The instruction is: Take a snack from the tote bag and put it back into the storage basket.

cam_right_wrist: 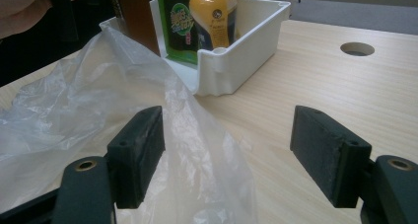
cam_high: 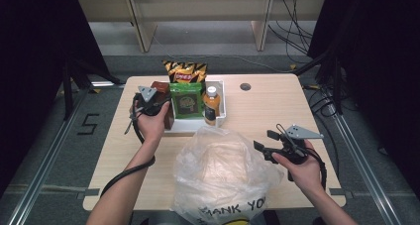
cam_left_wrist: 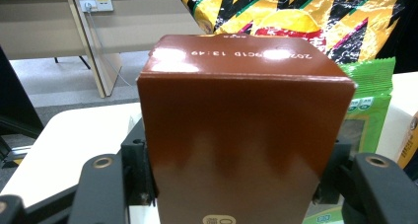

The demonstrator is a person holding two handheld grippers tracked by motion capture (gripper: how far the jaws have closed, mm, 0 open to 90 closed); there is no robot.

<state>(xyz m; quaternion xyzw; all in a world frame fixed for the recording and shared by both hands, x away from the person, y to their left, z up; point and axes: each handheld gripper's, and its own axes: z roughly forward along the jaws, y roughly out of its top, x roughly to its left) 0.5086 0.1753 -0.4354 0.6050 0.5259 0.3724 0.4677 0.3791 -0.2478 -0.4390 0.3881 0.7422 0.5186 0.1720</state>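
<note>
A glossy brown carton stands upright between the jaws of my left gripper, both pads pressing on its sides. From above, that left gripper holds the carton at the left end of a white bin. My right gripper hovers open at the right edge of a clear plastic bag. In the right gripper view its pads stand wide apart, with a fold of the bag film draped in front of the left one and nothing pinched.
The bin holds a green packet and an orange drink bottle, with a yellow chips bag standing at its back. A round cable hole sits to the bin's right. Bare wood lies around the right gripper.
</note>
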